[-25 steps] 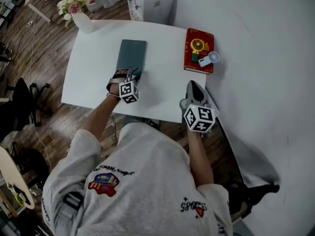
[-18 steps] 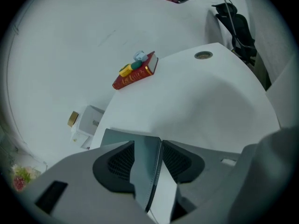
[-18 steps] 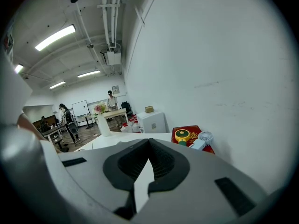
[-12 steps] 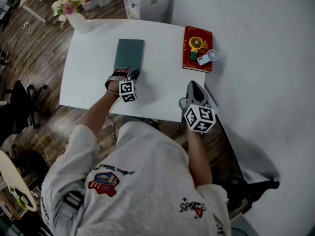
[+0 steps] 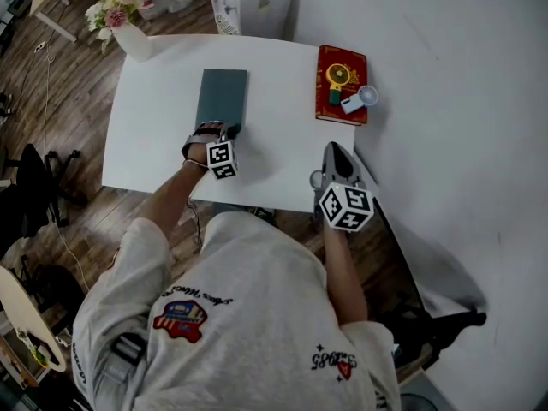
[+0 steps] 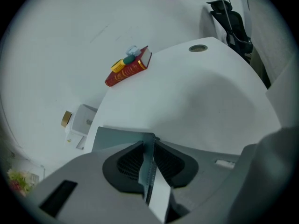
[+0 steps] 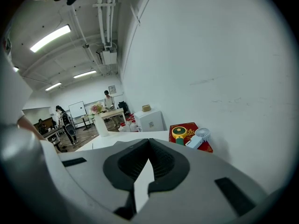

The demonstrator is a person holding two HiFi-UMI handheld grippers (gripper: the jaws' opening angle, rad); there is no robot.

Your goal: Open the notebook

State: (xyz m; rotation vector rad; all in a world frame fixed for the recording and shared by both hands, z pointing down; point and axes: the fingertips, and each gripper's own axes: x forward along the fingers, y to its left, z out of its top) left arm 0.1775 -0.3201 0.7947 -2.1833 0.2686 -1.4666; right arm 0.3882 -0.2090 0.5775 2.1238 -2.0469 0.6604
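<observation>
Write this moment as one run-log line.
left gripper: jaws just closing on notebook cover | right gripper: shut, empty | notebook: unopened

Closed grey-green notebook (image 5: 222, 98), lying flat

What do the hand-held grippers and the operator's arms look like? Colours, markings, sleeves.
The left hand-held gripper and right hand-held gripper have light grey moulded bodies with black ribbed pads. Each carries a white cube printed with black square markers. No cables show. The person wears a grey top with red printed patches; its sleeves leave the forearms bare.
</observation>
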